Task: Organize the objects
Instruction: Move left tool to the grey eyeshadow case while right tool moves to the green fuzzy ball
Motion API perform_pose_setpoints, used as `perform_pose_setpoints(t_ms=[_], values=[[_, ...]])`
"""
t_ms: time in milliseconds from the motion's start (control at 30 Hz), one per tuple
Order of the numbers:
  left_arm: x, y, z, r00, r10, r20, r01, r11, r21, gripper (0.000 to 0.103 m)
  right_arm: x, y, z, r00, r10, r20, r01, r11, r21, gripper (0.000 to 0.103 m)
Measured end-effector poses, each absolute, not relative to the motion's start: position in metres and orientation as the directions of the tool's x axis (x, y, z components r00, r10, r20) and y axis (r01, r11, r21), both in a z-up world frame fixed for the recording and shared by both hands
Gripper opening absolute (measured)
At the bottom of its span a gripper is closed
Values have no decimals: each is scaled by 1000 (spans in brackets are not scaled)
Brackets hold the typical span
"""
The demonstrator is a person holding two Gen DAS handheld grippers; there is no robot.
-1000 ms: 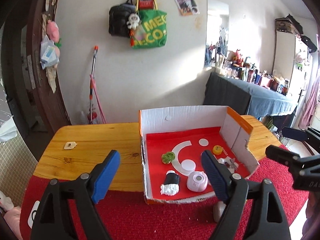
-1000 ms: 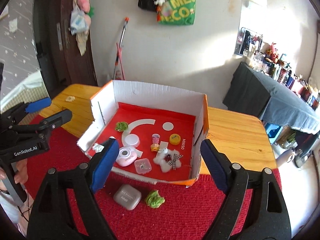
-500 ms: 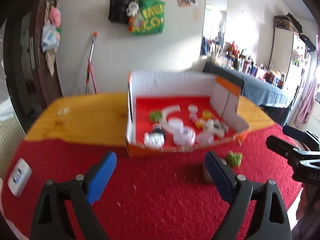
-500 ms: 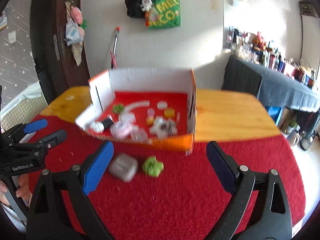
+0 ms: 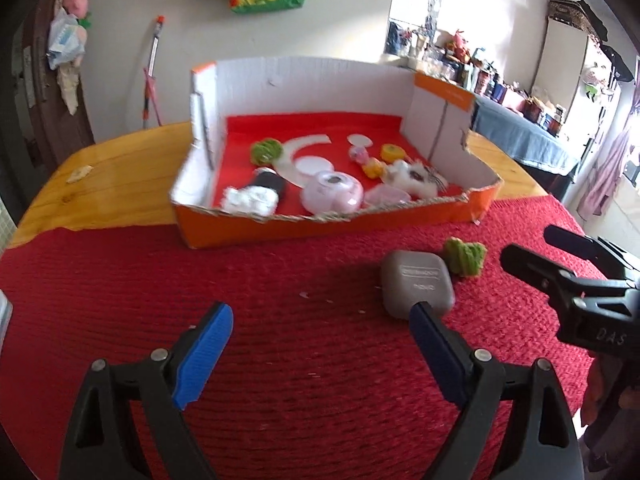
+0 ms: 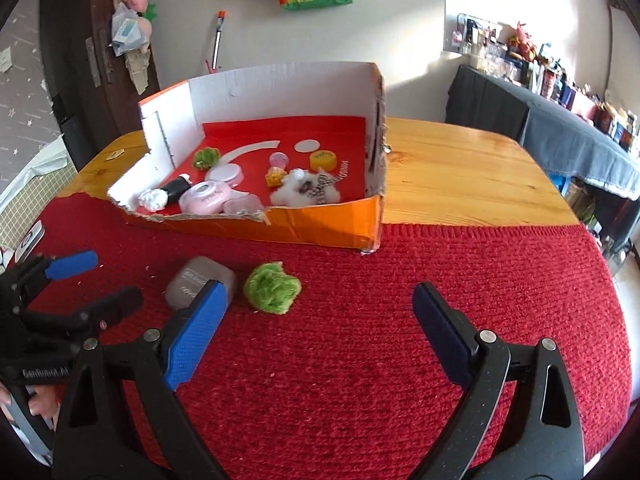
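Note:
A grey rounded case (image 5: 416, 284) (image 6: 200, 282) and a green fuzzy ball (image 5: 466, 256) (image 6: 272, 288) lie side by side on the red knitted mat, in front of an orange cardboard box (image 5: 320, 224) (image 6: 320, 226). My left gripper (image 5: 320, 320) is open, and its right finger stands just before the case. My right gripper (image 6: 320, 292) is also open and empty; its left finger overlaps the case and the ball lies just beyond the gap. Each gripper appears in the other's view, the right gripper (image 5: 528, 244) and the left gripper (image 6: 116, 278).
The box holds a pink round case (image 5: 332, 198), a black-and-white roll (image 5: 256, 196), a white fluffy toy (image 6: 304, 192), a yellow cap (image 6: 323, 160) and another green ball (image 5: 265, 151). The wooden table (image 6: 460, 176) extends right of the box. A white device (image 6: 30, 240) lies at the mat's left edge.
Both grippers have sunk toward the red mat and tilted, so the box sits higher in both views. The grey case and green ball have come into the left view.

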State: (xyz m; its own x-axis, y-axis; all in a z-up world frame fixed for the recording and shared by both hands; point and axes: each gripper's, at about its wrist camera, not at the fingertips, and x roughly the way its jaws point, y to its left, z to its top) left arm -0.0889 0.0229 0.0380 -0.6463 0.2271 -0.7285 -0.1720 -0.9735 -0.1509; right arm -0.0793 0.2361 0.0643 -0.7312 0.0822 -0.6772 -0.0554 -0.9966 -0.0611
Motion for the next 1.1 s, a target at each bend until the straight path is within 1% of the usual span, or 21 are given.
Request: perform_pose_setpoints(t_ms=[100,400,533,733,1000,1100], values=[[-94,35,34,-614,266,-743,-200,-963,-179,92,-81,246,64,-722,84,-686,-71,-996,-47,95],[-107,62,30,-562,314,-765,-238,-947,-214,92,-79,278,62,-697,53,-715,-95,-995,19,95],[-111,74,26,-558,294,-776,-254,-951,-178,92,-78,285,63,-694,46,-718,-97,-995,30,95],[-118,70,23,-580,249,-775,-217,-965,-147,92,-77,283,62,-690,47,-722,-82,-997,13,95],[-125,41,21,-595,217,-774,-170,-975,-143,92,-86,265,56,-671,-12,-741,30,-1000,-10,95],[-126,35,21,-594,231,-771,-186,-971,-148,90,-91,257,51,-652,-37,-757,77,-997,-18,95]])
